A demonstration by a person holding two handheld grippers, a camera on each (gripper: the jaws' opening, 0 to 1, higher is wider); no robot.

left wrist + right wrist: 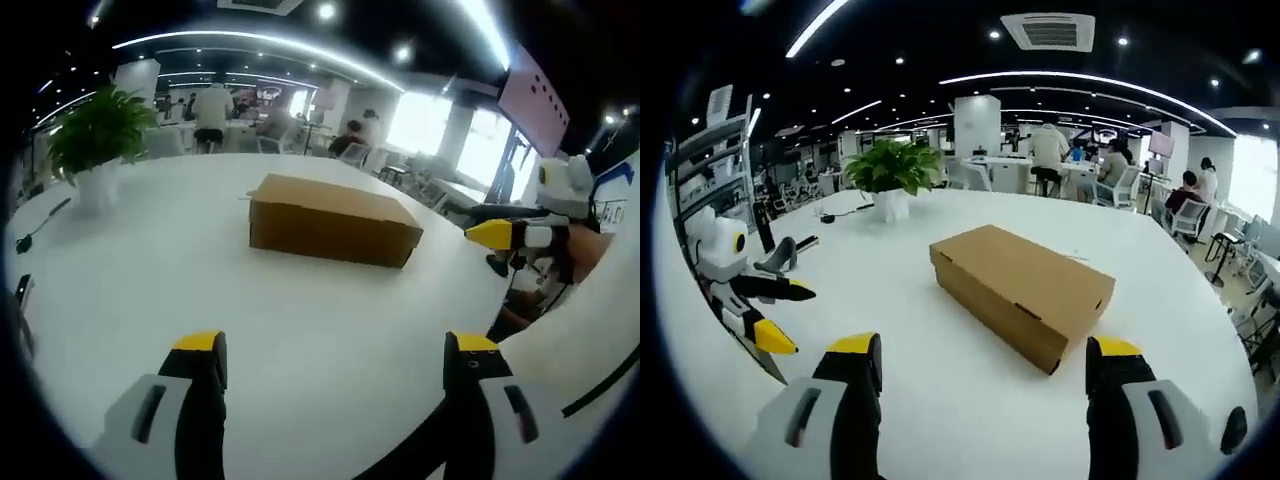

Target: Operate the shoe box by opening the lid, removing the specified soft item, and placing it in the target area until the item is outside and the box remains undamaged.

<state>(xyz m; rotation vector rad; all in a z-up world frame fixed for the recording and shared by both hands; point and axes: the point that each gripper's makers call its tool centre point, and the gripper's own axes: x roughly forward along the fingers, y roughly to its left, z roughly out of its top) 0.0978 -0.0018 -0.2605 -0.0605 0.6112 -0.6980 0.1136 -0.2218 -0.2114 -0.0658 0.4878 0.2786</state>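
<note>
Two grippers hover low over a white round table (940,420), the left gripper (335,365) and the right gripper (980,365) each with yellow-tipped jaws spread wide and holding nothing. Beyond them, mid-table, sits the closed brown cardboard shoe box (1025,285); it looks light and stiff yet crushable, so lifting its lid by the thin front lip seems safest. No brand or writing is legible on it; farther off stands a potted plant (892,172).
</note>
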